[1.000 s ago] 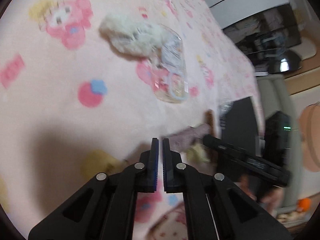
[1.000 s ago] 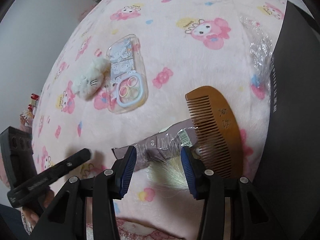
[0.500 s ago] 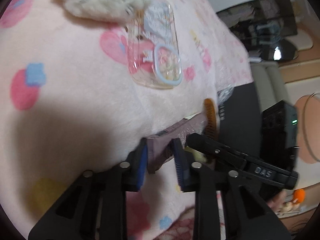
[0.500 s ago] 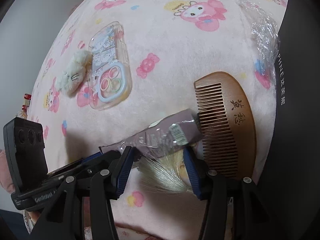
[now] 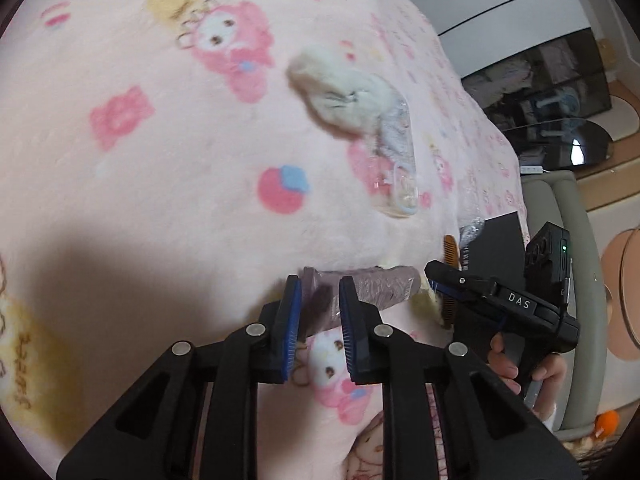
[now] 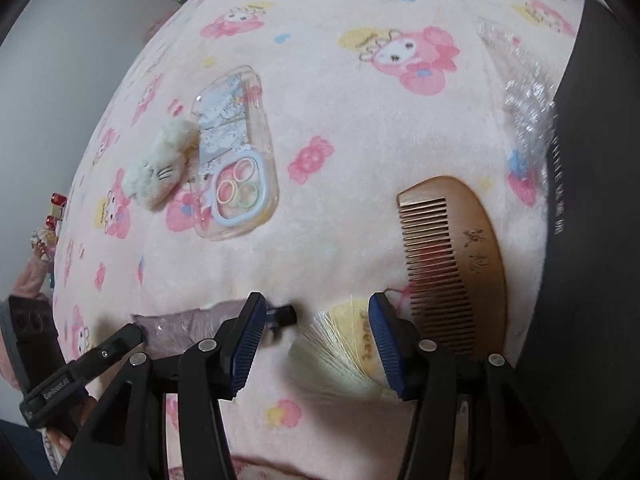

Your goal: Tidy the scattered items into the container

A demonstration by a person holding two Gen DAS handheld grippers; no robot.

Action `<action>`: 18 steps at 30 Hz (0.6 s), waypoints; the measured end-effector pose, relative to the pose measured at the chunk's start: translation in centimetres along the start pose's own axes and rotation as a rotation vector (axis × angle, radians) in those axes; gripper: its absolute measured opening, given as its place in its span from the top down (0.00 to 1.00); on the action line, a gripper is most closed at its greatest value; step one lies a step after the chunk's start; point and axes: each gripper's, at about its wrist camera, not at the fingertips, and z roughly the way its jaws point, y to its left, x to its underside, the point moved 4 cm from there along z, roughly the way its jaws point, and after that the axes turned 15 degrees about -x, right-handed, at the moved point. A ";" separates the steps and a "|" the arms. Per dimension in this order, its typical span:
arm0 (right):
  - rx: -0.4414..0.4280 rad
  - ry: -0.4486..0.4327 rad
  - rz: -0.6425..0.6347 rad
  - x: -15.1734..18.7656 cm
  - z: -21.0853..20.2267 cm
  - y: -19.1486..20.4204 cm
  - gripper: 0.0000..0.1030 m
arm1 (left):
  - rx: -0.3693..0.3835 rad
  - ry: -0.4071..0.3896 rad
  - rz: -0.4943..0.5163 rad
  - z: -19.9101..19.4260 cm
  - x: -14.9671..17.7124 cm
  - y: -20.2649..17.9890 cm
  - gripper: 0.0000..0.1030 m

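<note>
A mauve foil packet (image 5: 380, 284) lies on the pink blanket, and my left gripper (image 5: 320, 280) is shut on its near end. In the right wrist view the packet (image 6: 180, 318) runs from the left gripper (image 6: 136, 330) to behind my right gripper's left finger. My right gripper (image 6: 317, 298) stands open over a pale yellow tassel (image 6: 340, 356), its pads clear of it. Just right of it lies a wooden comb (image 6: 460, 264). A clear phone case (image 6: 236, 168) and a white plush cat (image 6: 160, 168) lie farther back. The black box (image 6: 592, 240) fills the right edge.
Crumpled bubble wrap (image 6: 524, 92) lies against the box's far corner. A person's hand (image 5: 508, 364) holds the right gripper (image 5: 434, 276) beside the box (image 5: 500, 236). The blanket (image 6: 360, 120) drops away at the left. Dark furniture stands beyond the bed.
The left gripper went from shut to gripping the packet's end and drew back. The packet slid away from the comb. The right jaws widened a little over the tassel.
</note>
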 end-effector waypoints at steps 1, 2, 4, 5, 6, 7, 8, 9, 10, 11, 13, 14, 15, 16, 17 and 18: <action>-0.004 0.015 -0.006 -0.1 0.5 0.1 0.52 | 0.007 -0.001 -0.004 0.2 0.1 -0.2 0.76; 0.002 0.020 -0.015 -0.2 0.7 0.3 0.52 | 0.017 -0.003 -0.006 0.3 0.3 -0.4 0.70; 0.011 0.025 -0.037 -0.6 1.0 0.6 0.52 | 0.027 -0.004 -0.001 0.6 0.5 -0.8 0.62; 0.009 0.026 -0.038 -0.9 1.1 0.6 0.52 | 0.015 -0.011 0.003 0.8 0.5 -1.0 0.58; 0.009 0.030 -0.038 -1.2 1.3 0.6 0.51 | 0.001 -0.016 0.007 1.0 0.5 -1.2 0.58; 0.014 0.039 -0.041 -1.4 1.5 0.6 0.51 | -0.005 -0.011 0.007 1.3 0.4 -1.1 0.58; 0.023 0.050 -0.051 -1.5 1.7 0.8 0.51 | -0.004 -0.007 0.001 1.5 0.3 -1.1 0.58; 0.038 0.060 -0.074 -1.7 1.9 1.0 0.51 | -0.006 -0.003 -0.001 1.7 0.2 -1.1 0.58; 0.050 0.070 -0.096 -1.8 2.1 1.2 0.51 | -0.013 -0.002 -0.001 1.9 0.0 -1.2 0.58; 0.058 0.086 -0.117 -1.9 2.3 1.4 0.51 | -0.012 0.002 -0.006 2.1 -0.1 -1.1 0.58; 0.043 0.087 -0.094 -2.1 2.0 1.4 0.51 | 0.007 0.010 -0.037 2.1 -0.2 -0.6 0.58; 0.003 0.060 -0.062 -2.2 1.4 1.3 0.51 | 0.016 0.004 -0.039 1.9 -0.1 -0.5 0.58; -0.047 0.034 -0.047 -2.2 0.8 1.5 0.51 | 0.021 -0.001 -0.036 1.6 0.0 -0.4 0.58; -0.082 0.020 -0.047 -2.2 0.4 1.8 0.51 | 0.022 -0.005 -0.033 1.4 0.1 -0.3 0.58; -0.112 0.019 -0.060 -2.2 0.3 2.2 0.51 | 0.025 -0.006 -0.031 1.3 0.2 -0.2 0.58; -0.122 0.037 -0.074 -2.2 0.6 2.5 0.47 | 0.029 -0.002 -0.032 1.3 0.4 -0.2 0.58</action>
